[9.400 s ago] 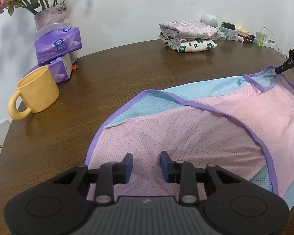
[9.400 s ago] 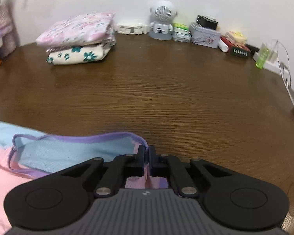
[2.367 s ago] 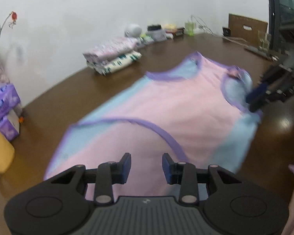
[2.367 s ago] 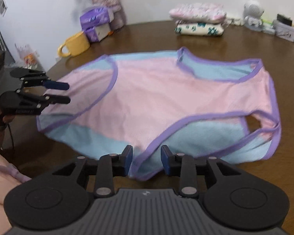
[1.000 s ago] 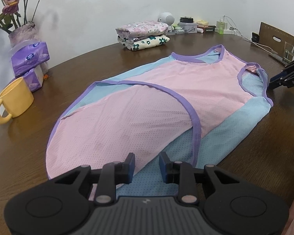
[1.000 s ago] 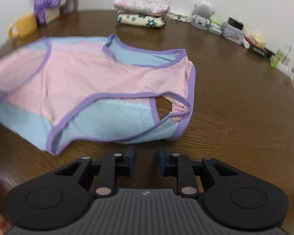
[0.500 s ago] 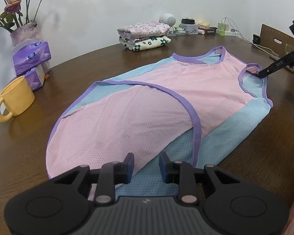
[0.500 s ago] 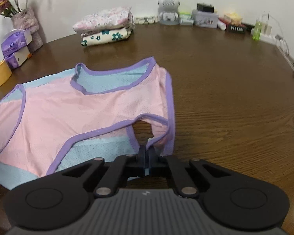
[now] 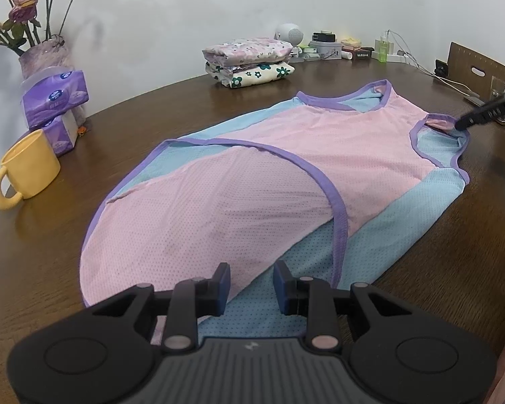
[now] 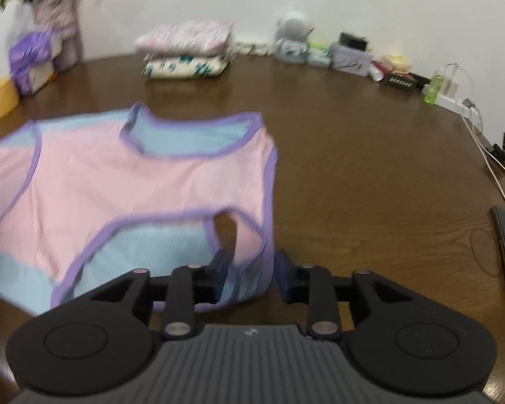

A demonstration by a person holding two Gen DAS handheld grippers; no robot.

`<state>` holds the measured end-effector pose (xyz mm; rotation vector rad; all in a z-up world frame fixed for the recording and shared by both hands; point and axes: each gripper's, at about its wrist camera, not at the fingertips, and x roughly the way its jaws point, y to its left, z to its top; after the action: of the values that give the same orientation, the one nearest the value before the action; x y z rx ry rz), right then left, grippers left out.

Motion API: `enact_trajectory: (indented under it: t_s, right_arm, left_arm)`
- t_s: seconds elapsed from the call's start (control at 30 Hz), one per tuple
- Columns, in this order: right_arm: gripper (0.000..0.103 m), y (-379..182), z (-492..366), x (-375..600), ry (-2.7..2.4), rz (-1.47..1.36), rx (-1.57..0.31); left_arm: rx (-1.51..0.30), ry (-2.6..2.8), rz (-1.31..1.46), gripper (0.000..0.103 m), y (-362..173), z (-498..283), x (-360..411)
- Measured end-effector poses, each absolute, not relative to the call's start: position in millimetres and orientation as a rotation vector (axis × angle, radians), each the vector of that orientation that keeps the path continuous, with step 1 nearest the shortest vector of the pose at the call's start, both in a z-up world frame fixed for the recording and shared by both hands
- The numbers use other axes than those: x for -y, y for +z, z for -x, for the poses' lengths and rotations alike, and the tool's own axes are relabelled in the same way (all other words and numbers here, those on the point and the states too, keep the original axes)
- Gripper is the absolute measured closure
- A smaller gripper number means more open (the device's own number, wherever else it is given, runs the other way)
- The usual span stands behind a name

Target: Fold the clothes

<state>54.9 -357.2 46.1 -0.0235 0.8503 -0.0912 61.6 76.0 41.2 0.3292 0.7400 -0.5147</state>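
A pink and blue sleeveless top with purple binding lies spread across the middle of the round wooden table, one side lapped over so a curved purple edge crosses the pink. At the bottom of the left wrist view, the left gripper stands released, its jaws apart over the hem, likely poised to take that end. The right gripper, at the bottom of its own blurred view, is also parted, straddling the shoulder strap; whether the cloth touches its pads is hard to say. A grip at each end would let the top be lifted evenly. Upper centre, folded floral garments sit stacked clear of the work; a yellow mug stands at left.
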Motion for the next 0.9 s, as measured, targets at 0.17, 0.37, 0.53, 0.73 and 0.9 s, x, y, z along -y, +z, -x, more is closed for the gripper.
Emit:
enact_trajectory:
  t_s: [0.17,0.37,0.53,0.73,0.9]
  right_arm:
    - [0.093,33.0,-78.4,363.3,-0.100,0.025,-0.883]
    - [0.101,36.1,-69.6,365.5,-0.081,0.004,-0.850]
    - [0.073,43.6,-56.4,368.3,-0.061,-0.035,-0.804]
    - [0.063,51.5,-38.2,354.2,0.039,-0.081,-0.751]
    - [0.064,49.9,-33.3,314.0,0.208,-0.073,-0.725]
  left_arm:
    - [-0.741,-0.517,-0.324,0.077,41.2,-62.2,-77.1]
    - [-0.742,-0.518,-0.317,0.076,41.3,-63.0,-78.2]
    - [-0.741,-0.507,-0.303,0.072,41.6,-63.5,-78.6]
    - [-0.734,-0.495,-0.275,0.072,42.8,-63.5,-79.8]
    - [-0.696,-0.541,-0.231,0.074,52.0,-57.4,-75.6]
